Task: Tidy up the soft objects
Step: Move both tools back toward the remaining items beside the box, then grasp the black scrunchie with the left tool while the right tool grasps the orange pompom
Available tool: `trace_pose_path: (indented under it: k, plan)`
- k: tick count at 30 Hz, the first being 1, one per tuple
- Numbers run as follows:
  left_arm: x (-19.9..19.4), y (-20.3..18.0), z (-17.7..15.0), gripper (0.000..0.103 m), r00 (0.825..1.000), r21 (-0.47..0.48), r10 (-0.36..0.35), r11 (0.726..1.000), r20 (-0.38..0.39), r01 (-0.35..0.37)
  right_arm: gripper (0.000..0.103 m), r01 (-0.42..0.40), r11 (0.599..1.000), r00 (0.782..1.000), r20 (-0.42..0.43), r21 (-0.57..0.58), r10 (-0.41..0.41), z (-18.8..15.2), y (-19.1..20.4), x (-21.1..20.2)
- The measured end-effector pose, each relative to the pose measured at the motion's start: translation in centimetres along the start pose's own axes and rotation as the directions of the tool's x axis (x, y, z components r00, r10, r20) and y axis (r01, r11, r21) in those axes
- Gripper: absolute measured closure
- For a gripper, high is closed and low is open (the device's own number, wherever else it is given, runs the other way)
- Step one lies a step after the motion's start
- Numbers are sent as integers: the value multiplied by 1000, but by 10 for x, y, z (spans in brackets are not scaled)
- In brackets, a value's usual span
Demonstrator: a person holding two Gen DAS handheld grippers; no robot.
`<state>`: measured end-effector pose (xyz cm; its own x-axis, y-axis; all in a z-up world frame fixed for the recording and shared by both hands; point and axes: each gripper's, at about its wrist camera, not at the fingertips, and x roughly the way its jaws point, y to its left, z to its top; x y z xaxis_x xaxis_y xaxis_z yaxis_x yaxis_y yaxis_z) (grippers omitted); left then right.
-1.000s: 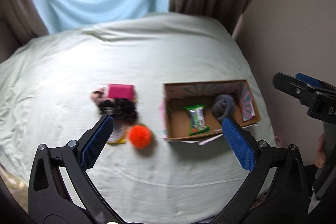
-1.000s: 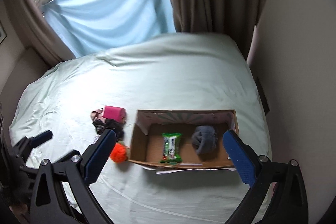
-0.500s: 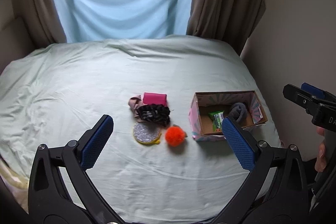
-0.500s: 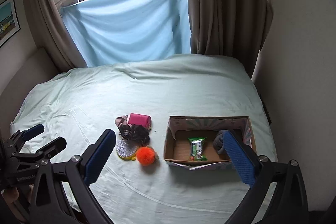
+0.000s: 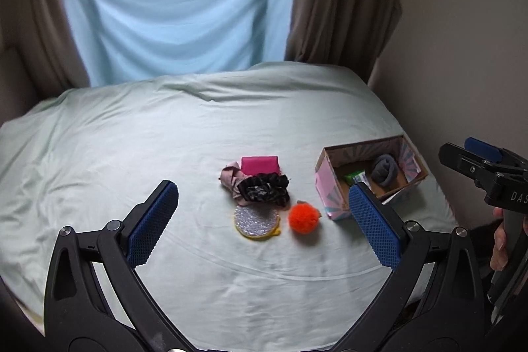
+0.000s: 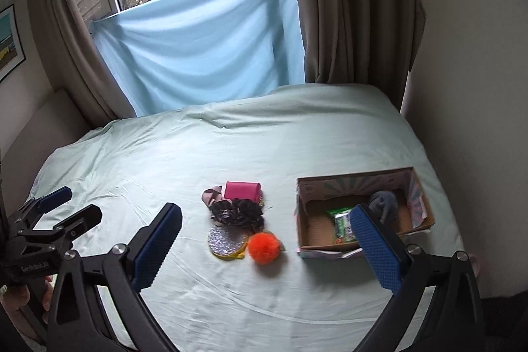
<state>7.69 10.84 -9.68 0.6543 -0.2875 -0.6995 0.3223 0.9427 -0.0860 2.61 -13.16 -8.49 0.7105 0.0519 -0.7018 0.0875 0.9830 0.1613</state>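
A small pile lies mid-bed: a pink pouch (image 5: 259,165), a black scrunchie (image 5: 264,189), a dusty-pink cloth (image 5: 230,178), a glittery round pad (image 5: 256,219) and an orange pom-pom (image 5: 303,218). To their right stands an open cardboard box (image 5: 325,183) holding a grey rolled sock (image 5: 384,169) and a green packet (image 5: 355,177). My left gripper (image 5: 264,220) hovers open well short of the pile. My right gripper (image 6: 265,240) is open too, nothing between its fingers. In the right wrist view the same pom-pom (image 6: 263,248), box (image 6: 305,235) and sock (image 6: 384,202) show.
The pale green bed sheet (image 5: 165,137) spreads wide to the left and toward me. A wall (image 5: 462,55) runs close along the box's right side. Brown curtains (image 6: 349,5) and a blue cloth (image 6: 204,55) hang behind the bed. A hand (image 5: 498,240) holds the right gripper.
Both grippers have pulled back and up from the bed. The box and the pile look smaller and farther away; the window has come into view. Nothing on the bed moved.
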Motion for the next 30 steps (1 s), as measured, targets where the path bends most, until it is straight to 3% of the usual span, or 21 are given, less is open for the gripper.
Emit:
trace_pose_path:
  k: [14,26,30]
  plan:
    - [115,32,-9,0,988,209,-119,968,-101,139,1,91,994,992,-94,55,-85,-55,31,93]
    - [253,0,-33,1,951,322,-146,918,-274,234,2,144,983,974,-190,114,-121,-108,11,201]
    - [295,-13,-48,6,935,341,-144,904,-323,257,2,150,982,968,-219,114,-122,-125,5,231]
